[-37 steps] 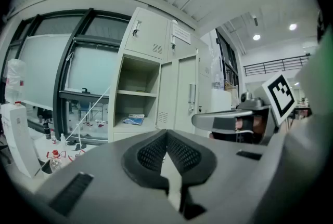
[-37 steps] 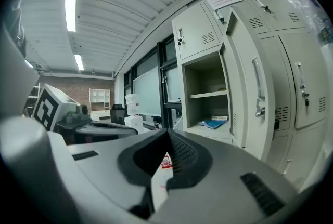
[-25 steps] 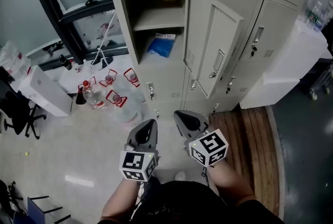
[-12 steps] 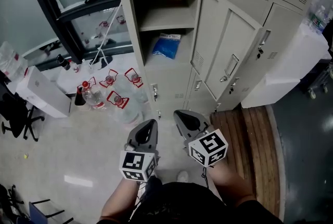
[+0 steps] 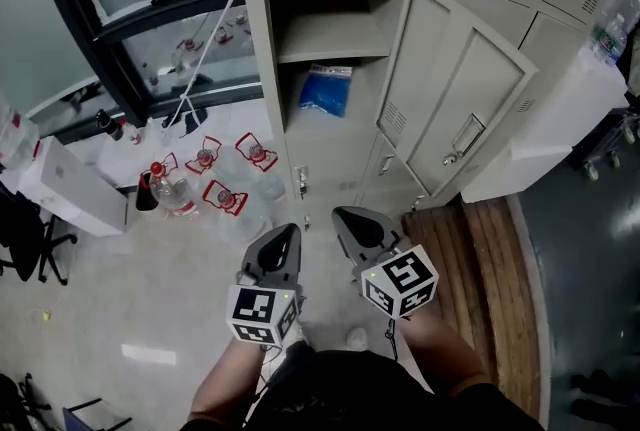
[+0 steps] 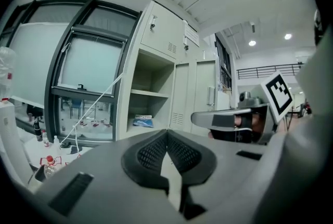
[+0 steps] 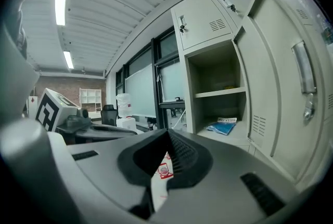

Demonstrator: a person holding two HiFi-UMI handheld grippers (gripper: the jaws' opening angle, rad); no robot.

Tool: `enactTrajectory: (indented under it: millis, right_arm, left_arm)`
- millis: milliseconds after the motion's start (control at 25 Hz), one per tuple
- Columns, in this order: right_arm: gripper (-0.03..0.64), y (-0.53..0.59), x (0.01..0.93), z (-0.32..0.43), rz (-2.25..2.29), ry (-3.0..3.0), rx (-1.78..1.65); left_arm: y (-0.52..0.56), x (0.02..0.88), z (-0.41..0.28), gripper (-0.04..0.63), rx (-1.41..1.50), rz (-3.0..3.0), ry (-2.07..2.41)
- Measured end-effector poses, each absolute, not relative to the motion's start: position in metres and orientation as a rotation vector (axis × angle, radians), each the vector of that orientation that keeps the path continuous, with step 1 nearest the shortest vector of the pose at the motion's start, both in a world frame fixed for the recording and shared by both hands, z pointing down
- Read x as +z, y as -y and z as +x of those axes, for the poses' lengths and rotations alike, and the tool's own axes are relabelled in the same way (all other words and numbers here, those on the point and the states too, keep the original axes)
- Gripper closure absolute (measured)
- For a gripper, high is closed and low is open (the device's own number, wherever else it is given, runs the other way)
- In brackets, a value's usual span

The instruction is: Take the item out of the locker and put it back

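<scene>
Our left tongs (image 5: pixel 287 237) are closed, the two ribbed pads meeting at the tip with nothing between them. Our right tongs (image 5: pixel 346 217) are closed in the same way and just as empty. We hold the pair side by side, close together, tips leaning a little toward each other, above the pale tiled floor (image 5: pixel 150 289).

Straight ahead of both tongs and well apart from them stands the tall beige metal locker (image 5: pixel 268 69), its compartment open. The flat blue plastic packet (image 5: pixel 325 91) lies on the compartment's floor, under the inner beige shelf (image 5: pixel 330 39), a little in from the front edge. It lies between the lines of our two tongs. From the left tongs it sits slightly left of where they point, and from the right tongs slightly to the right. We cannot tell for sure which way its long axis runs, as it looks about as wide as it is deep.

We judge the right tongs a touch nearer. The swung-out beige locker door (image 5: pixel 455 114) hangs on that side, ahead and right of the right tongs, so that reach would pass just beside it. Clear plastic bottles with red labels (image 5: pixel 215 181) stand on the floor ahead and left of the left tongs.
</scene>
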State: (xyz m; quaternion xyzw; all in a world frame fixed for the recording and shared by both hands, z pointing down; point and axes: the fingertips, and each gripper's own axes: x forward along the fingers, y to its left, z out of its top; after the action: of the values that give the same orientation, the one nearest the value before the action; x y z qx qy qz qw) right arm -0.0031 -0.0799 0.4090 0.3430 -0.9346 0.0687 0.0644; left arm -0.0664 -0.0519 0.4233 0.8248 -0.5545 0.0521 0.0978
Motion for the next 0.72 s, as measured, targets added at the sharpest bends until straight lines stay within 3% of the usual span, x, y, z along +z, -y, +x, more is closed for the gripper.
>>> enactTrajectory:
  millis: [720]
  right_arm:
    - [0.617,0.116,0.4,-0.079,1.172,2.752,0.153]
  left_arm:
    - [0.093,0.41,-0.134,0.591,0.111,2.562,1.503]
